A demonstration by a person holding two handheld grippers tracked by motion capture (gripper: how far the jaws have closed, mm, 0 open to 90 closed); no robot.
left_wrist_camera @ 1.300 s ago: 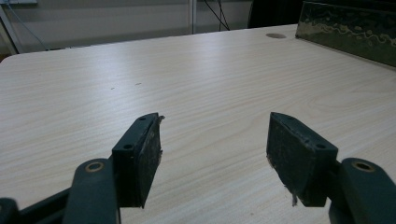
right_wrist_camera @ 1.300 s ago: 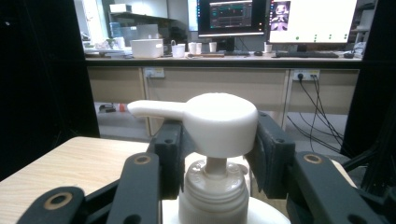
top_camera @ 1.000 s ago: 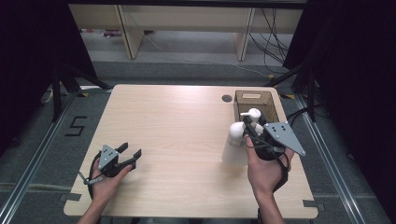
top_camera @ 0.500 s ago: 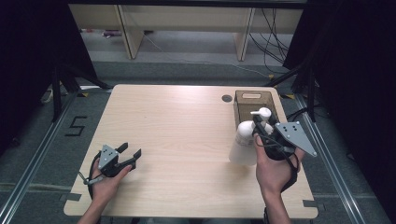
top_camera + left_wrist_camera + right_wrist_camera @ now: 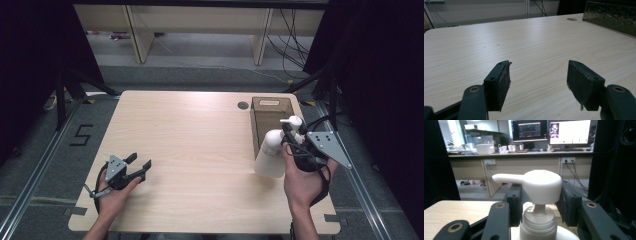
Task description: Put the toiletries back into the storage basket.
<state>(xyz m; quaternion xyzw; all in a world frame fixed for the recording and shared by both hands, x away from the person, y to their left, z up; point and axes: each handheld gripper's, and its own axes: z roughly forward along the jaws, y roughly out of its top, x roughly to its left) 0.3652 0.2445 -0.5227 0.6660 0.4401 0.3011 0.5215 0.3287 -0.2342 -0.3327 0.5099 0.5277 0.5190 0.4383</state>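
Pump bottle (image 5: 272, 152) | shifted right w/ right claw (image 5: 295, 142) | left claw (image 5: 139, 164) unmoved

place: a lab or research workroom set up for recording
table: a pale wooden table (image 5: 200, 150) stands alone on grey floor, between metal floor rails (image 5: 30, 185)
surround: black curtains (image 5: 30, 60) hang on both sides of the table
floor mark: a taped "5" (image 5: 81, 135) lies by the table's left edge
cabling: loose cables (image 5: 295, 30) run across the floor behind it
desk beyond: two lit monitors (image 5: 551, 131) stand on a long bench (image 5: 519, 153), with cups (image 5: 510, 148) and a white box (image 5: 484, 148)
power: a wall socket (image 5: 569, 160) sits under the bench
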